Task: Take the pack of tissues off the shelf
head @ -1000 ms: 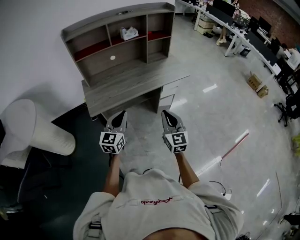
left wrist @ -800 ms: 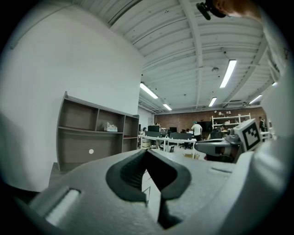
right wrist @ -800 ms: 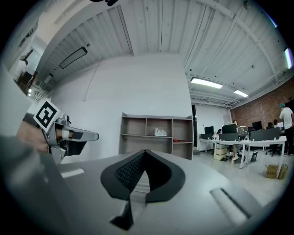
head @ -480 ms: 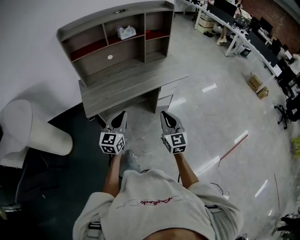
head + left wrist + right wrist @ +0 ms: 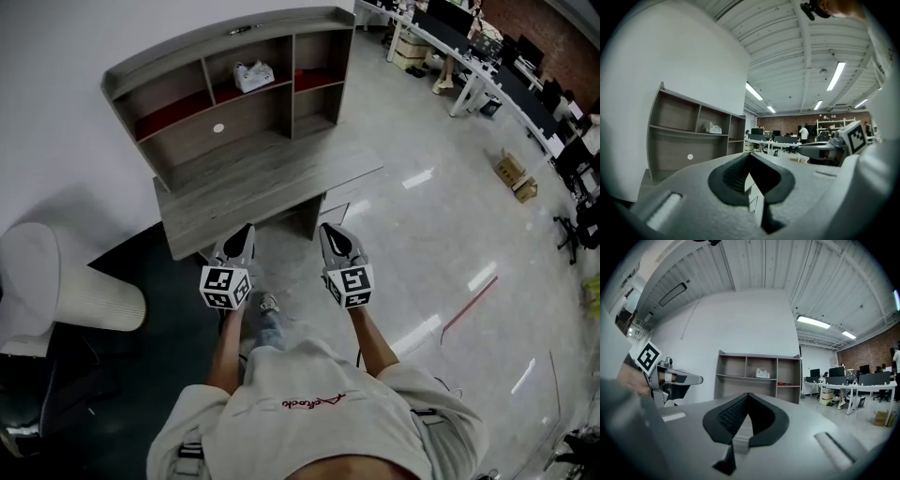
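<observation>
The left gripper (image 5: 246, 231) and the right gripper (image 5: 326, 230) were both pressed shut with nothing in them, side by side near the desk (image 5: 253, 183). The pack of tissues (image 5: 253, 75) sat well apart from them, in the shelf's (image 5: 206, 47) top middle box.

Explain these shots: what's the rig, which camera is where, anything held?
There is no robot. A person carries two hand-held grippers. The top-down picture comes from a camera on the person's head and shows the left gripper and right gripper. The other two pictures come from cameras riding on each gripper, looking along its jaws. Both pairs of jaws are shut with nothing between them. Ahead stands a desk with a shelf on top. The tissues sit in its upper middle compartment, untouched.
</observation>
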Tool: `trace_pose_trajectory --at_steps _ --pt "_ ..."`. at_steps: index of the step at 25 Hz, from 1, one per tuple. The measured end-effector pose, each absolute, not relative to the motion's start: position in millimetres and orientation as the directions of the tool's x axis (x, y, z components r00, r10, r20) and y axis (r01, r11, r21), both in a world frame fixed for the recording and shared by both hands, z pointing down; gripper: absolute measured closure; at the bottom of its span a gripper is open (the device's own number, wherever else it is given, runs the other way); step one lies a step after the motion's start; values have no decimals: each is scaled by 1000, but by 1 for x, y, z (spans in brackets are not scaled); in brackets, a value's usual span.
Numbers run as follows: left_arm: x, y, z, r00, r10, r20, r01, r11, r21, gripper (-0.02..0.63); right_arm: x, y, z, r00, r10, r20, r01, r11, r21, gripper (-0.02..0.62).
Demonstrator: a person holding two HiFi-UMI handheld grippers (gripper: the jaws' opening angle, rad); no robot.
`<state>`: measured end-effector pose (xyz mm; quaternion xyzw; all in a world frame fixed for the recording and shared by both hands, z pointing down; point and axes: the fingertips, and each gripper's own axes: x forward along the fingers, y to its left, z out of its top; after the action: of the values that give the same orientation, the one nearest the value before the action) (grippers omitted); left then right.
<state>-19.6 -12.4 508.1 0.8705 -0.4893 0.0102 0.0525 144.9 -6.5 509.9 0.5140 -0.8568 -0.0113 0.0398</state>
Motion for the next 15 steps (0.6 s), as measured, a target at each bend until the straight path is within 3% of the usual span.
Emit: trace_pose_trajectory --at_steps 15 --pt "-72 -182 486 558 -828 49 -829 -553 87 607 83 -176 490 -441 -894 74 -891 446 78 589"
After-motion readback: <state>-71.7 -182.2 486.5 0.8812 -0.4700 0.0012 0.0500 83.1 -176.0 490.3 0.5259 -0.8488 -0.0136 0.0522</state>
